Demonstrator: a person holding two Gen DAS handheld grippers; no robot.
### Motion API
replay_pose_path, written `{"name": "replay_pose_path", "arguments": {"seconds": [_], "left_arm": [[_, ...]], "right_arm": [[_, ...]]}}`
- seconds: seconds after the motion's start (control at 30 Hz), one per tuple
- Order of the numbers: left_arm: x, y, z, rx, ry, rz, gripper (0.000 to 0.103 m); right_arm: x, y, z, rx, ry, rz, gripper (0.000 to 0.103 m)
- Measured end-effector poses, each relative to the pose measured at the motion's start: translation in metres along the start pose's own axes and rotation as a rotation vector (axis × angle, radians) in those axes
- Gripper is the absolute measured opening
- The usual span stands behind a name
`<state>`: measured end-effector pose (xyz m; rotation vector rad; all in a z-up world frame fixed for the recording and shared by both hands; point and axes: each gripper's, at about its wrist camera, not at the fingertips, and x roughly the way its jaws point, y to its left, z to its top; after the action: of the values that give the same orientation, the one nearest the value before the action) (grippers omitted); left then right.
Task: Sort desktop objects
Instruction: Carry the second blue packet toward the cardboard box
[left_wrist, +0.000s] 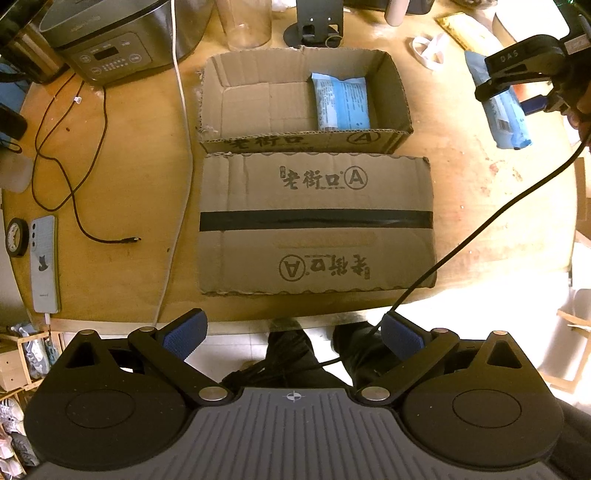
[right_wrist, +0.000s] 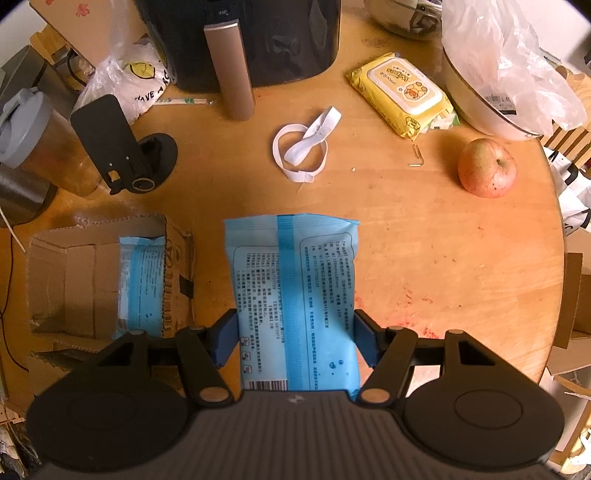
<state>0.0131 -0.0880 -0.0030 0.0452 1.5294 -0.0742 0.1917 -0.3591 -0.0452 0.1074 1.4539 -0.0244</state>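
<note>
A blue wet-wipe packet (right_wrist: 295, 295) was clamped between the right gripper (right_wrist: 295, 341) pads above the table (right_wrist: 424, 229), its long axis along the fingers. The left gripper (left_wrist: 291, 334) was held wide open, empty.

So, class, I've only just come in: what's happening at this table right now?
A person is sorting with two handheld grippers. The right gripper is clamped on a blue packet, held above the wooden table to the right of the open cardboard box. A matching packet already lies inside that box. The left gripper is open and empty, near the table's front edge, facing a flattened cardboard piece.
</note>
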Motion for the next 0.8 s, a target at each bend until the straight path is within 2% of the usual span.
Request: {"name": "replay_pose_path", "arguments": {"seconds": [0.8], "left_arm": [[-0.002, 0.011, 0.002, -0.01, 0.001, -0.002, 0.103]], "right_arm": [[0.004, 0.014, 0.02, 0.002, -0.008, 0.003, 0.064]]}}
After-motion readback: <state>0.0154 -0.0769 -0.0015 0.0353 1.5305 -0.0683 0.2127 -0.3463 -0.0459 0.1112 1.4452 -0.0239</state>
